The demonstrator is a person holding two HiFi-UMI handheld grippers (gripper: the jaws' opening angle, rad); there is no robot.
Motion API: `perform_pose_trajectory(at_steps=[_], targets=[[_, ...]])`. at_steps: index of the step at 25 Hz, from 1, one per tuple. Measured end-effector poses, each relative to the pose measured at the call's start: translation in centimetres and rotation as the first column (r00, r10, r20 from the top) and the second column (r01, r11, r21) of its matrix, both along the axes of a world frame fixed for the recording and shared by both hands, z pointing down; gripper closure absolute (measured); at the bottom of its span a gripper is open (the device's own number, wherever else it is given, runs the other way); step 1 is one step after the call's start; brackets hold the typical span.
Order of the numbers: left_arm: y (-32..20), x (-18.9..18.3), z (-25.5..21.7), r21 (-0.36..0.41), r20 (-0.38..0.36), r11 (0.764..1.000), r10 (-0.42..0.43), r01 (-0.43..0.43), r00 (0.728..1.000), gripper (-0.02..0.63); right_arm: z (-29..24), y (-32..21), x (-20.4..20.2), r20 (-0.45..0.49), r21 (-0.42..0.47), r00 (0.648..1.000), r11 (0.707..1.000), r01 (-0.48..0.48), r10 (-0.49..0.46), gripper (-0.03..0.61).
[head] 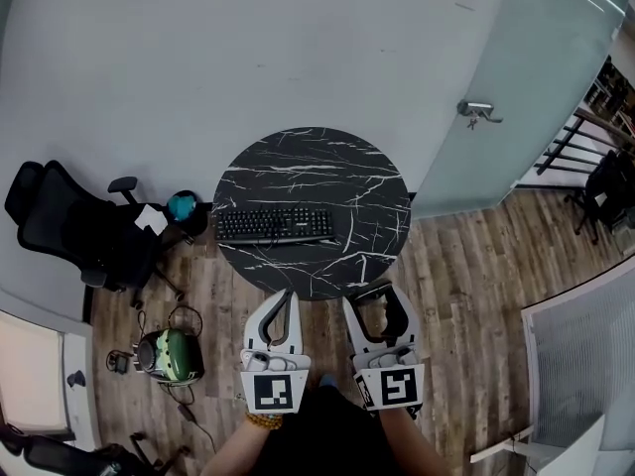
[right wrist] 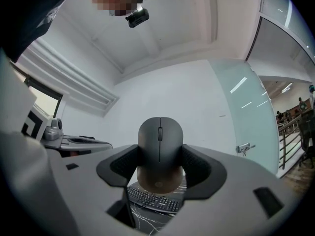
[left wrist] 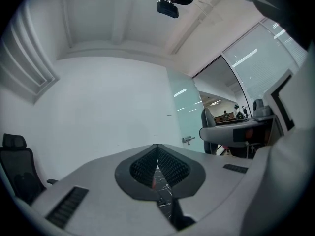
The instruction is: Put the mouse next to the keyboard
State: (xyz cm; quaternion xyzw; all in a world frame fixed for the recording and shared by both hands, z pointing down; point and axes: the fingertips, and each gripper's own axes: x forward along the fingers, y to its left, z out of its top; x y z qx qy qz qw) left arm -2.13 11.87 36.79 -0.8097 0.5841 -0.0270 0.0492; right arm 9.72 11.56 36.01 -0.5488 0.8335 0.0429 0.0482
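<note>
A dark grey computer mouse (right wrist: 160,141) is clamped between the pads of my right gripper (right wrist: 160,167), and it stands upright with its scroll wheel facing the camera. In the head view, that right gripper (head: 369,296) hovers at the near edge of the round black marble table (head: 347,172). The mouse (head: 373,313) shows only partly between the jaws. A black keyboard (head: 275,225) lies on the left part of the table and also appears below the mouse, the keyboard (right wrist: 153,199) seen small. My left gripper (head: 289,297) is beside the right one. The left gripper (left wrist: 157,167) has its pads pressed together with nothing held.
A black office chair (head: 69,231) stands left of the table with a teal object (head: 182,206) beside it. A green bag (head: 175,353) and cables lie on the wooden floor at the lower left. A glass door with a handle (head: 478,112) is behind the table on the right.
</note>
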Motion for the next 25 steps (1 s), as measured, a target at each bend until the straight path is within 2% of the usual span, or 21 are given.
perform_pose_trajectory(at_steps=[8, 14, 19, 22, 25], targets=[[-5.2, -1.1, 0.5, -0.009, 0.003, 1.000, 0.018, -0.018, 1.000, 0.601, 0.7, -5.1, -0.2, -0.030, -0.028, 0.999, 0.999, -0.027, 0.026, 0.293], [-9.6, -3.2, 0.2, -0.006, -0.025, 0.999, 0.051, -0.051, 0.998, 0.601, 0.3, -9.3, -1.4, -0.062, -0.029, 0.996, 0.997, -0.070, 0.068, 0.293], [-12.2, -5.1, 0.0, 0.020, 0.015, 0.997, 0.080, -0.081, 0.997, 0.601, 0.4, -11.6, -2.4, -0.083, -0.045, 0.991, 0.993, -0.107, 0.103, 0.293], [-13.4, -5.4, 0.4, 0.006, 0.003, 0.996, 0.089, -0.089, 0.996, 0.601, 0.5, -12.9, -2.6, -0.099, -0.052, 0.989, 0.992, -0.119, 0.113, 0.293], [-14.1, -5.7, 0.7, 0.006, 0.021, 0.996, 0.094, -0.094, 0.995, 0.601, 1.0, -13.9, -2.9, -0.095, -0.068, 0.989, 0.990, -0.120, 0.113, 0.294]])
